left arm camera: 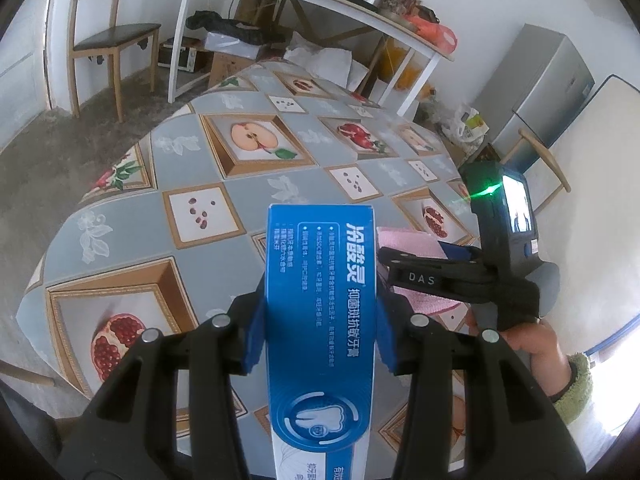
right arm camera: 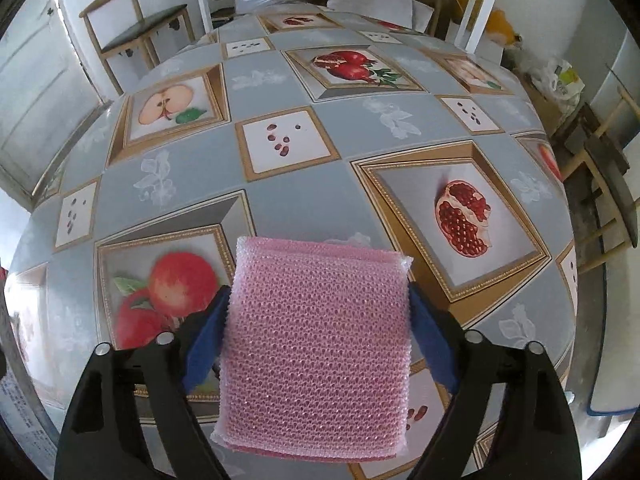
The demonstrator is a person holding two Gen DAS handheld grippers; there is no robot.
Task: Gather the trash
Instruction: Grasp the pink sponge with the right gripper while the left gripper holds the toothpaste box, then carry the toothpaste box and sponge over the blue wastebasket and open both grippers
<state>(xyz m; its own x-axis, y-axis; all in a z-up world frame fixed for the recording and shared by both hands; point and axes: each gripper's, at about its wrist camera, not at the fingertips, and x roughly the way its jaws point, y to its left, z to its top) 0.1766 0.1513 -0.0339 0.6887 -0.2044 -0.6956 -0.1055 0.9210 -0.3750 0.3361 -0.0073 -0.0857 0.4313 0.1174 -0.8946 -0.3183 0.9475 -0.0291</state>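
Observation:
A blue toothpaste box [left arm camera: 320,312] stands lengthwise between the blue pads of my left gripper [left arm camera: 322,320], which is shut on it above the table's near edge. My right gripper [right arm camera: 320,336] is shut on a pink pad wrapped in bubble film [right arm camera: 316,344], with a blue pad pressing on each side. In the left wrist view the pink pad [left arm camera: 408,240] peeks out just right of the box, beside the right gripper's black finger [left arm camera: 420,279]. A hand in a green sleeve [left arm camera: 536,344] holds that gripper. Both items hang over the fruit-patterned tablecloth [right arm camera: 320,128].
A wooden chair [left arm camera: 108,36] stands at the far left. A white side table [left arm camera: 320,4] loaded with things lies beyond the far edge. A grey fridge [left arm camera: 540,92], a plastic bag [right arm camera: 560,80] and another chair [right arm camera: 608,184] are to the right.

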